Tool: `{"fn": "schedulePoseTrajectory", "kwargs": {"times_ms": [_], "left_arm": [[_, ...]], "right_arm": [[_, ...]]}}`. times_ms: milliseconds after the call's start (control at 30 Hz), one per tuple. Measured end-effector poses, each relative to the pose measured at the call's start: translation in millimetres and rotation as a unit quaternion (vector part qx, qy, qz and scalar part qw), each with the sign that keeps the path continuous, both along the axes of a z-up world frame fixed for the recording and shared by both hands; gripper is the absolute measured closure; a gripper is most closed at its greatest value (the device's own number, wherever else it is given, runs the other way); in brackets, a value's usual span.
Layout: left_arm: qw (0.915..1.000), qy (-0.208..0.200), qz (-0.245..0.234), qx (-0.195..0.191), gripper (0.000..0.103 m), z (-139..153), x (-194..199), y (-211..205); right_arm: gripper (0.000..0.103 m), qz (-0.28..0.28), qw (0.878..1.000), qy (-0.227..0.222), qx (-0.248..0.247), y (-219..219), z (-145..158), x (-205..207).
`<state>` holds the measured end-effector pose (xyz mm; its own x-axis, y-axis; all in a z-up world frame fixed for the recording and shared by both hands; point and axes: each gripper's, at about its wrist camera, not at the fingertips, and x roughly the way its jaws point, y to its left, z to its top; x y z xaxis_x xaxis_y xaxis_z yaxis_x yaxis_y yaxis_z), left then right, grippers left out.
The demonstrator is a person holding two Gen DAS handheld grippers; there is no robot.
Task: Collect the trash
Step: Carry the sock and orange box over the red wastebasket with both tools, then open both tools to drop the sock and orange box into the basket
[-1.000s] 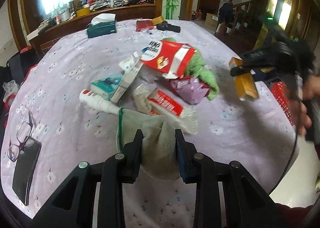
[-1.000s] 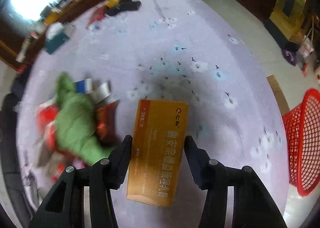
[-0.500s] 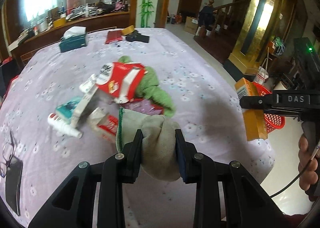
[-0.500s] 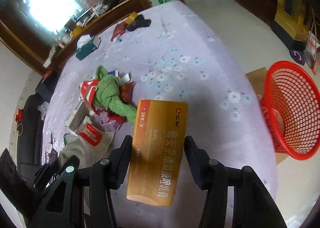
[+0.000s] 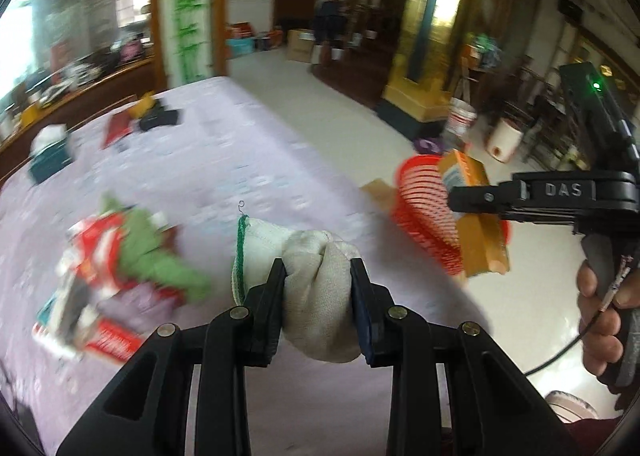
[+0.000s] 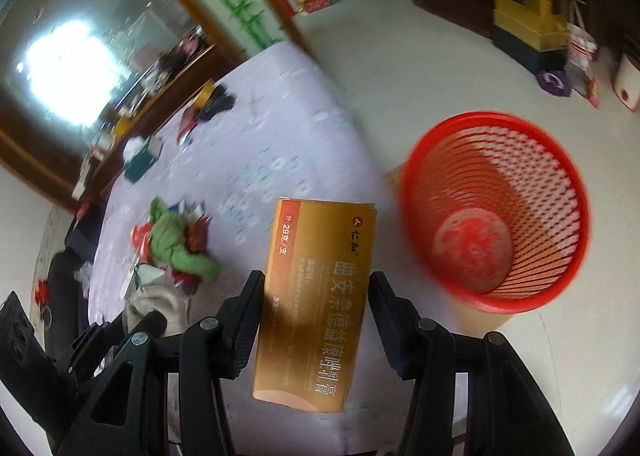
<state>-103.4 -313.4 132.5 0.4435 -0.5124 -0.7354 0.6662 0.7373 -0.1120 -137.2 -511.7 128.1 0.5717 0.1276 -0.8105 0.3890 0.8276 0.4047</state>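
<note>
Right tool (image 6: 316, 296) is clamped on an orange medicine carton (image 6: 316, 304), its fingers pressing the carton's long sides, and we hold it in the air off the edge of the worktop (image 6: 272, 143). Ahead of this tool and to its right stands the red mesh waste basket (image 6: 496, 211) on the floor; we can see down to its bottom and it looks empty, though blur hides detail. The carton is near the basket's rim but not over the mouth, so we judge it is not yet ready to drop.

Our left tool (image 5: 318, 296) is closed on a pale cloth glove with a green cuff edge (image 5: 316, 292), bunched between the fingers and held above the lilac flowered cloth. From this tool, the basket (image 5: 424, 211) lies ahead to the right, beyond the worktop edge, with the carton (image 5: 480, 228) in front of it.

Little of the task looks done: nothing shows inside the basket, and two items are only in hand. To the left of both tools a heap of trash (image 6: 176, 244) remains on the worktop, with red wrappers, small boxes and a green cloth, all waiting to be carried over.
</note>
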Motion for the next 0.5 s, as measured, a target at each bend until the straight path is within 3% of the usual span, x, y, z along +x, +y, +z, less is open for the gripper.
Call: {"fn": "schedulePoseTrajectory", "kwargs": {"times_ms": [200,500], "left_arm": [[0.9984,0.022,-0.051,-0.011,0.073,0,1,-69],[0.995,0.058,-0.078,-0.022,0.073,-12,12,-146]], "right_arm": [[0.046,-0.05,0.999,-0.003,0.004,-62,5,-22],[0.046,-0.084,0.996,0.012,0.014,-126,-11,-32]]}}
